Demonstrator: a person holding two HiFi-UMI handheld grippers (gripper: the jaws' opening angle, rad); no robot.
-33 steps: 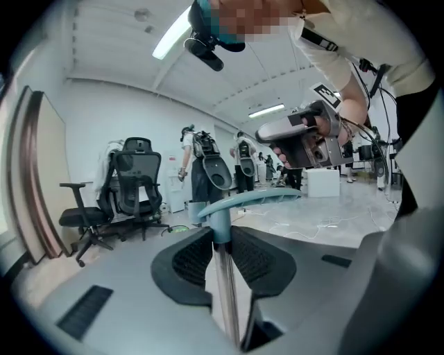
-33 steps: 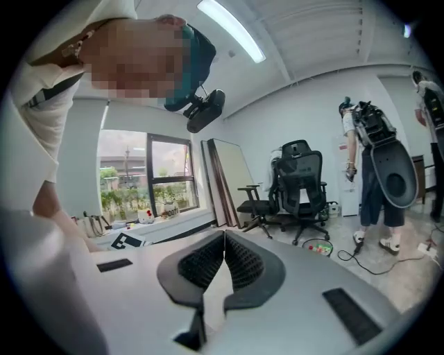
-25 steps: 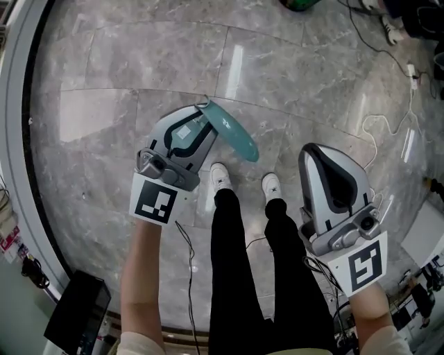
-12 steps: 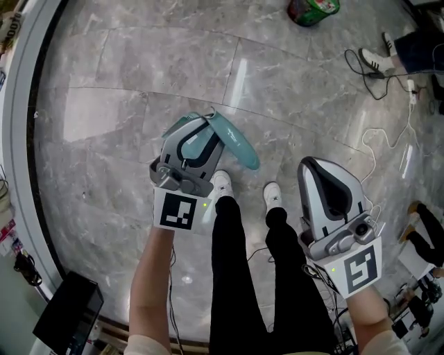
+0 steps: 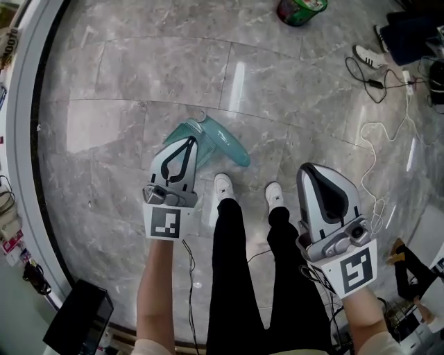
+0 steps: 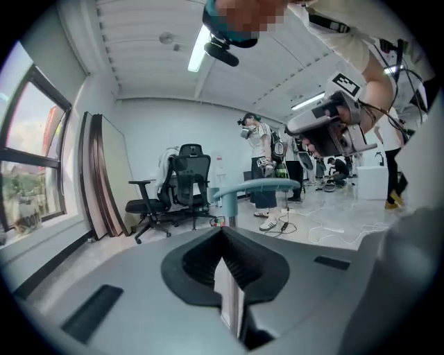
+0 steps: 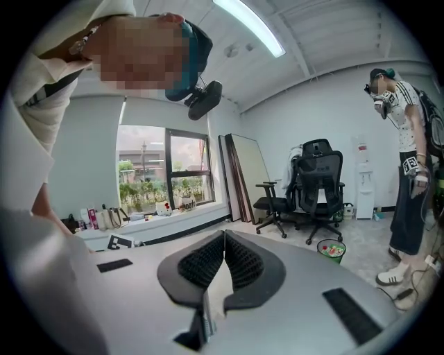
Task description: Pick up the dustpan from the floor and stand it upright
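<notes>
Grey marble floor (image 5: 104, 83) lies under us. The teal dustpan (image 5: 225, 145) stands on it near our shoes (image 5: 222, 186), just beyond the tips of our left hand-held gripper (image 5: 189, 141), whose jaws are pressed together with nothing between them. Our right hand-held gripper (image 5: 310, 170) hangs well apart, its jaws also closed on nothing.

The dustpan (image 5: 225, 142) is at the tips of the left claw (image 5: 187, 141), just ahead of the person's shoes (image 5: 223, 186), with its handle reaching to the right. The right claw (image 5: 309, 168) is well apart, right of the legs. On the floor (image 5: 104, 83), a bin (image 5: 300, 10) sits far ahead, cables (image 5: 385, 128) trail at the right, and a box (image 5: 76, 319) lies behind at the left.
</notes>
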